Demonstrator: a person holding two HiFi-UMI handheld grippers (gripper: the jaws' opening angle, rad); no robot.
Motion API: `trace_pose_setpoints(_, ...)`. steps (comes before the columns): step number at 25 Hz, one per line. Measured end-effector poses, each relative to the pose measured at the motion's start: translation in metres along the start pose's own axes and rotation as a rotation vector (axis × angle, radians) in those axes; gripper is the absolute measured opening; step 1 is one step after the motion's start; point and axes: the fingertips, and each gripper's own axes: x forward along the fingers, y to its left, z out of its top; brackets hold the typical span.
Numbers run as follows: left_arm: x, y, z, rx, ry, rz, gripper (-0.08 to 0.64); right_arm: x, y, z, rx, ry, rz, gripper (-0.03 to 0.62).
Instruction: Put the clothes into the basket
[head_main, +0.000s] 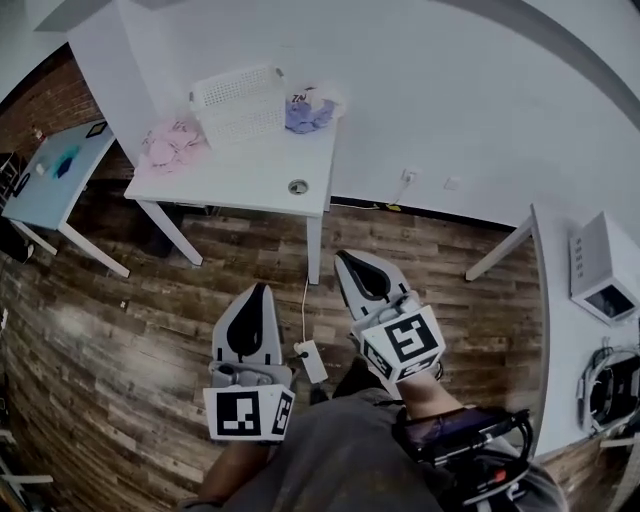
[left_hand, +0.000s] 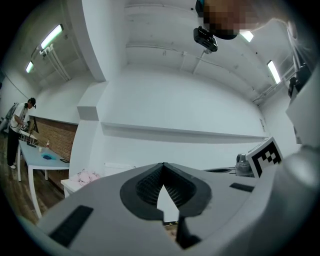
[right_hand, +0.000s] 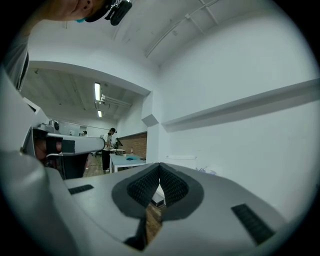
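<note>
Fingers closed, left gripper and right gripper point level toward table

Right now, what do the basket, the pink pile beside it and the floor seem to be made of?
Basket: probably white moulded plastic, matte; its walls are a perforated grid. Pink pile: soft cloth, crumpled into folds. Floor: brown planks with seams and grain, real wood or laminate, can't tell.

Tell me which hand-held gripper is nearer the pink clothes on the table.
Left. The left hand-held gripper hangs short of the crumpled pink clothes, slightly to their right; the right hand-held gripper is further right.
</note>
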Motion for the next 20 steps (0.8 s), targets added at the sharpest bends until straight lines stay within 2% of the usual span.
trace_pose_setpoints(11,0.062,0.024,-0.026,-0.005,0.039,0.043,0.008,0.061,-0.045,-0.015,0.012,0.009,0.026,0.008)
trace_pose_setpoints(20,0.174,0.036,-0.049,0.002,0.102,0.069,0.008,0.135,-0.133,-0.039,0.046,0.055,0.039,0.008)
